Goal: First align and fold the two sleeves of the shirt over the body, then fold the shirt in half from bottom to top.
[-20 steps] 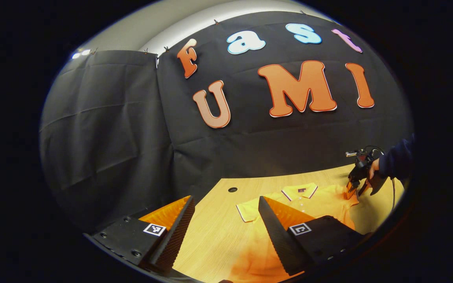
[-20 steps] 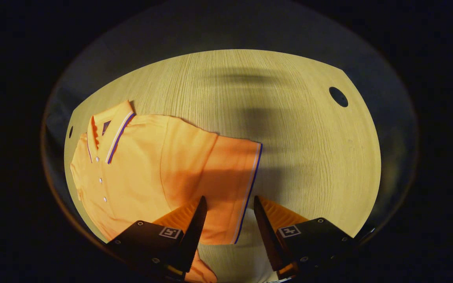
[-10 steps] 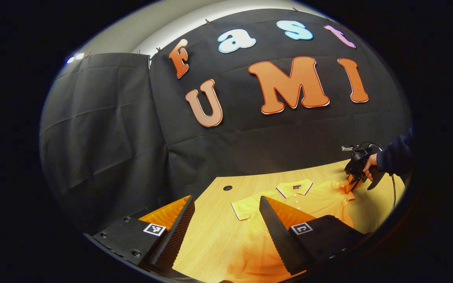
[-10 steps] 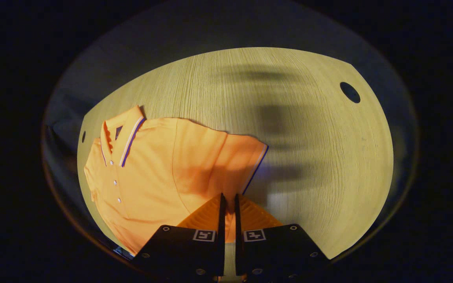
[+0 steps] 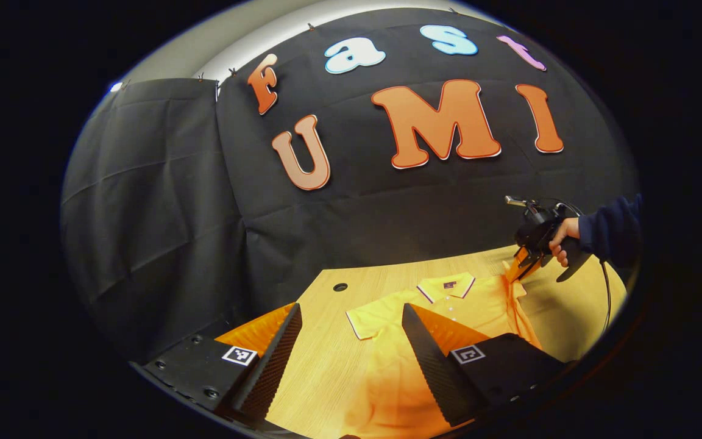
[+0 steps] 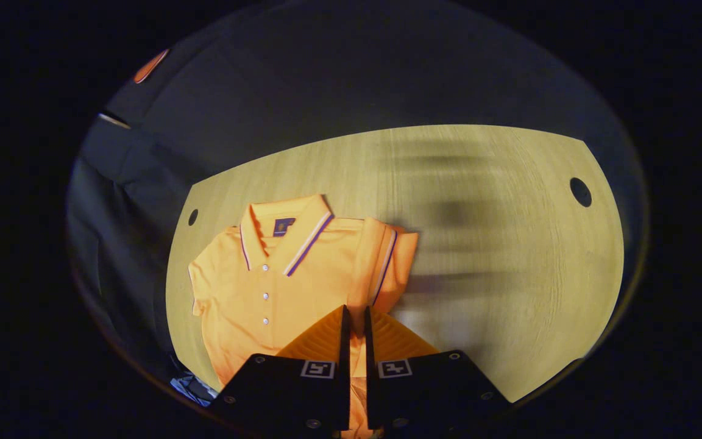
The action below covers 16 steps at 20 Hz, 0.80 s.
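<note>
Closest in the right gripper view, the right hand-held gripper (image 6: 354, 317) has its two fingers drawn together on a fold of orange cloth, the sleeve (image 6: 387, 268) of the polo shirt (image 6: 265, 286), and the cloth runs up between them. That sleeve is lifted and turned over toward the shirt's body, its striped cuff standing just beside the shoulder. Beyond the fingers the polo shirt lies front up on the wooden bench (image 6: 509, 244), collar (image 6: 284, 228) toward the far edge, its buttons in a line down the placket. A round cable hole (image 6: 581, 191) sits well apart to the right, near the bench's edge.

Closest in the left gripper view, the left hand-held gripper (image 5: 351, 329) stands wide open with nothing between its fingers, raised above the near part of the shirt (image 5: 387, 378). Past it the other sleeve (image 5: 375, 317) lies flat and spread out on the bench (image 5: 326, 366). Farther off, at the right, a person's hand (image 5: 561, 238) in a dark sleeve (image 5: 610, 235) holds the right hand-held gripper (image 5: 524, 265), which pinches the raised sleeve above the bench. Behind everything hangs the black cloth wall (image 5: 162, 201).
</note>
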{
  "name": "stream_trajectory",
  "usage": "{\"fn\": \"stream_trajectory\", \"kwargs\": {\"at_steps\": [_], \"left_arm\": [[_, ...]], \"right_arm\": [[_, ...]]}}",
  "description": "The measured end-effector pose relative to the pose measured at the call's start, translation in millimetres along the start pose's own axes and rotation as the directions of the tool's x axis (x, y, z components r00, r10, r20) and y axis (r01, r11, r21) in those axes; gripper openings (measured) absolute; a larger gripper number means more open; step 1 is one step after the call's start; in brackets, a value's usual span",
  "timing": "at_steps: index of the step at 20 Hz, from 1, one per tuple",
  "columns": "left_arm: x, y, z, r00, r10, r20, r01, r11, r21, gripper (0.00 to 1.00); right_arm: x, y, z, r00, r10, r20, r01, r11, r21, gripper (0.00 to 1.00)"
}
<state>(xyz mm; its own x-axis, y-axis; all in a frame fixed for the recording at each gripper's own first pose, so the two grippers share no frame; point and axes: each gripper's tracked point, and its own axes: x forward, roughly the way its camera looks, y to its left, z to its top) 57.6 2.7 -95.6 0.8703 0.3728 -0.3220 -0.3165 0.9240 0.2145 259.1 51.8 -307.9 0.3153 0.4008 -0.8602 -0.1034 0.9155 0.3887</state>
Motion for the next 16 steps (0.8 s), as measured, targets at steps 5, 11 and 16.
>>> {"fn": "stream_trajectory", "kwargs": {"at_steps": [5,11,16], "left_arm": [[9,12,-14,1.0,-0.005,-0.022,0.004,0.999,-0.037,0.99],[69,34,-33,0.995,-0.072,-0.066,0.064,0.991,-0.114,0.99],[141,38,-49,0.971,-0.211,-0.115,0.194,0.97,-0.145,0.99]], "right_arm": [[-3,72,-3,0.987,0.158,-0.002,-0.158,0.987,0.031,0.14],[-28,81,2,0.986,0.14,0.093,-0.136,0.99,-0.048,0.64],[-87,74,2,0.961,0.063,0.271,-0.059,0.998,-0.023,0.91]]}}
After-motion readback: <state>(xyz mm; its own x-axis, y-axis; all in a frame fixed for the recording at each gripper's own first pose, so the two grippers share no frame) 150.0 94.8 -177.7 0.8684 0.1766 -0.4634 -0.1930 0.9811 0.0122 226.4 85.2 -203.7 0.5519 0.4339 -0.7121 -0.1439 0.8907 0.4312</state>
